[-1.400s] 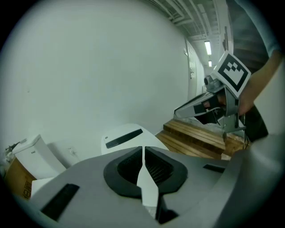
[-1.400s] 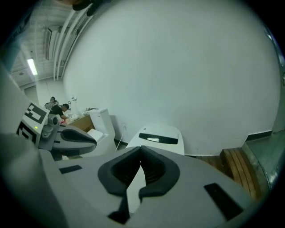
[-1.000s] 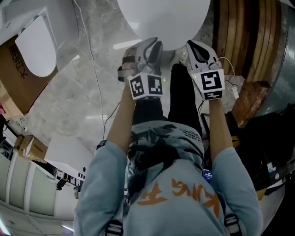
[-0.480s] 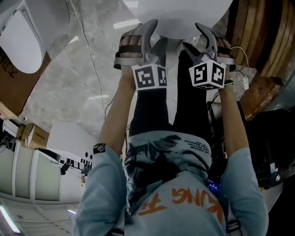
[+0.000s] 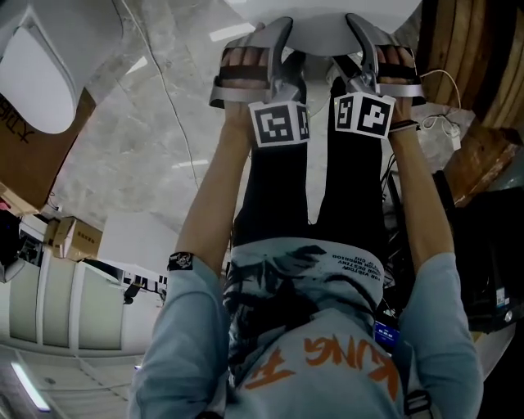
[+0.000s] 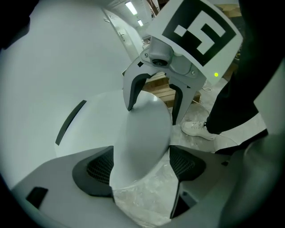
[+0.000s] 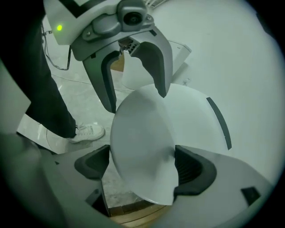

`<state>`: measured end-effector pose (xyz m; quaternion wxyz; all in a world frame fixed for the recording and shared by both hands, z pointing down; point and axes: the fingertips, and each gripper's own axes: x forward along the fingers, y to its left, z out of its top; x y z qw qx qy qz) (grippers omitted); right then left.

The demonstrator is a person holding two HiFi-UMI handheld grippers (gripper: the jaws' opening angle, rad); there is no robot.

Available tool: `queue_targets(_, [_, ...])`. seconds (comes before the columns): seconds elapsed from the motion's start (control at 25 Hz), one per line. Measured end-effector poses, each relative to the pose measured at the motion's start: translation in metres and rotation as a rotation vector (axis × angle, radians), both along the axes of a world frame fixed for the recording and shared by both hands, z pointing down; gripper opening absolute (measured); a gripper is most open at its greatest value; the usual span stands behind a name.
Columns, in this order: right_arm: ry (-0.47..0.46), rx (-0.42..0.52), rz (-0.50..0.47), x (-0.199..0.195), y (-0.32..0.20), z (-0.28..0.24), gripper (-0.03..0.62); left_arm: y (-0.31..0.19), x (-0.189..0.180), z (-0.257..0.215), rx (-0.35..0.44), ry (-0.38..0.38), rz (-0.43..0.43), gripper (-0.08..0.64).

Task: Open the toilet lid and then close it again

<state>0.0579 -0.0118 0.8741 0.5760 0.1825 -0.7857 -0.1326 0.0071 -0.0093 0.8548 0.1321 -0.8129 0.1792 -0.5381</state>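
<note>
- The toilet lid is cut off by the top edge of the head view. Only its white near rim is seen, above the person's black trousers.
- The left gripper is held in the left hand. Its fingertips are lost against the rim in the head view, but in the left gripper view the jaws are seen clamped on the lid's edge, one pad against each face.
- The right gripper, held in the right hand, is clamped on the same rim just beside the left one. In the right gripper view the lid's edge is seen filling the gap between the pads.
- In both gripper views the lid is seen nearly edge-on and tilted, with floor showing beneath it. How far it is raised cannot be judged.
- A dark narrow slit is seen on the white surface behind the lid. What it is cannot be told.
- At the far left a second white oval seat piece lies on a cardboard box, both cut by the frame edge.
- A thin cable is laid across the marble floor, between the box and the person.
- The floor in the lower part of the head view is hidden by the person's grey-blue shirt.
- A white shoe is seen beside the lid in the left gripper view.
- Wooden planks are stacked at the right, with a white plug near them. The dark clutter below is too dim to name.
</note>
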Motion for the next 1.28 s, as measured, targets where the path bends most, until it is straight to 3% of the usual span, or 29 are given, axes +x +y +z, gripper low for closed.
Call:
queue_targets(0.28, [0.096, -0.034, 0.011, 0.004, 0.002, -0.005, 0.445, 0.001, 0.003, 0.006, -0.009, -0.033, 0.015, 0.383])
queue_targets(0.48, [0.089, -0.050, 0.006, 0.000, 0.010, -0.030, 0.398, 0.011, 0.000, -0.004, -0.003, -0.049, 0.040, 0.387])
queue_targets(0.56, [0.083, -0.049, 0.001, 0.000, 0.014, -0.044, 0.373, 0.011, -0.001, -0.014, 0.049, -0.068, 0.065, 0.393])
queue_targets(0.68, [0.083, -0.055, -0.004, -0.002, 0.022, -0.066, 0.340, 0.014, -0.009, -0.024, 0.145, -0.172, 0.145, 0.391])
queue_targets(0.76, [0.090, -0.069, -0.009, -0.005, 0.029, -0.077, 0.319, 0.016, -0.014, -0.031, 0.166, -0.214, 0.182, 0.400])
queue_targets(1.04, [0.086, -0.069, -0.008, -0.004, 0.031, -0.116, 0.290, 0.014, -0.008, -0.073, 0.161, -0.187, 0.230, 0.400])
queue_targets(1.2, [0.054, -0.057, -0.057, -0.006, 0.027, -0.148, 0.276, 0.007, -0.009, -0.108, 0.202, -0.203, 0.271, 0.396])
queue_targets(1.28, [0.041, -0.062, -0.069, -0.005, 0.028, -0.164, 0.301, 0.009, -0.010, -0.126, 0.199, -0.207, 0.284, 0.397])
